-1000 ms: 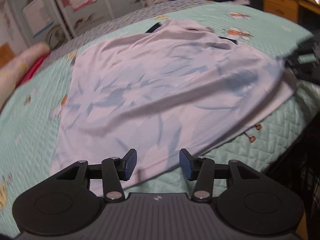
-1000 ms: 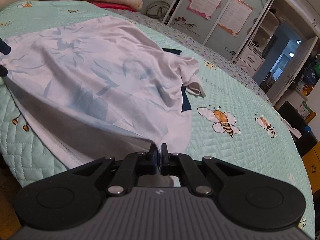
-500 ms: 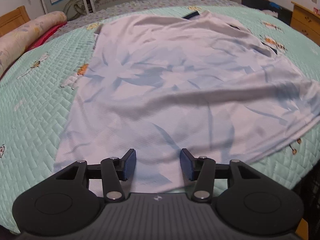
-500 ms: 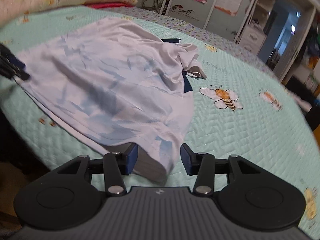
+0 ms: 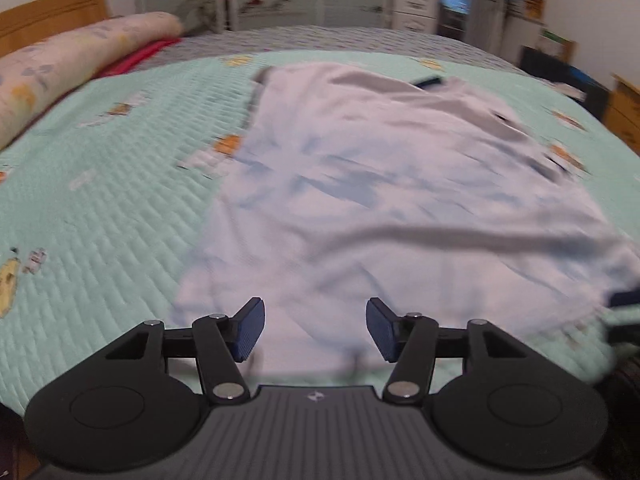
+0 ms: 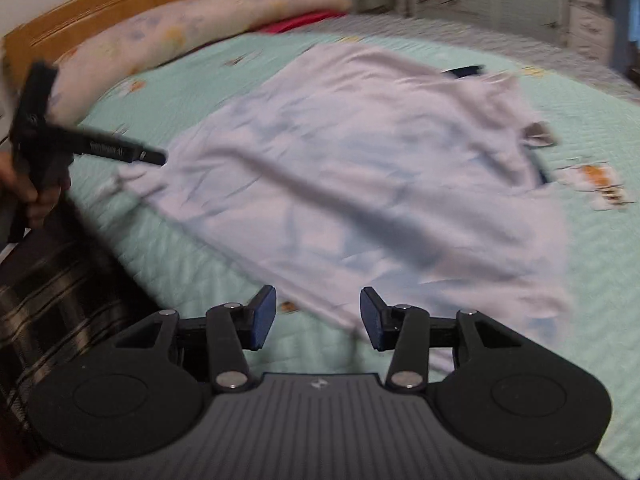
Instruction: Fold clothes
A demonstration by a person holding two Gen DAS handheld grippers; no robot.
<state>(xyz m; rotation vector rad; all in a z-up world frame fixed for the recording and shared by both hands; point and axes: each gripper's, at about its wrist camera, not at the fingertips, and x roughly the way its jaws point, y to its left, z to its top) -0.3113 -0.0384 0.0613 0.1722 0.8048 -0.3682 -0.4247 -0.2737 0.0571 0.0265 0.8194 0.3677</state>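
Spread across the bed [image 5: 120, 208] on its mint quilt: a pale shirt [image 5: 400, 208], laid mostly flat, collar end far, hem along the near edge, one long ridge running across its lower half. Looks like the smoothing stage, before the first fold.

To do this well: flatten that ridge first, drawing the hem gently toward the bed's edge with both corners pulled evenly; straighten the bunched sleeve [image 6: 538, 136] on the right; only then pinch one side near hem and shoulder and carry it over to the middle, keeping the edge straight. Thin fabric, likely to slide and rumple if dragged fast.

Left hand-held gripper [image 5: 315, 330]: jaws spread about halfway, just been widening, nothing between them, poised above the hem. Also visible from the right view, gripped by a hand [image 6: 38, 196].

Right hand-held gripper [image 6: 318, 318]: jaws sprung apart from a pinch within the last second, now halfway spread, empty, the shirt's hem just beyond the tips.
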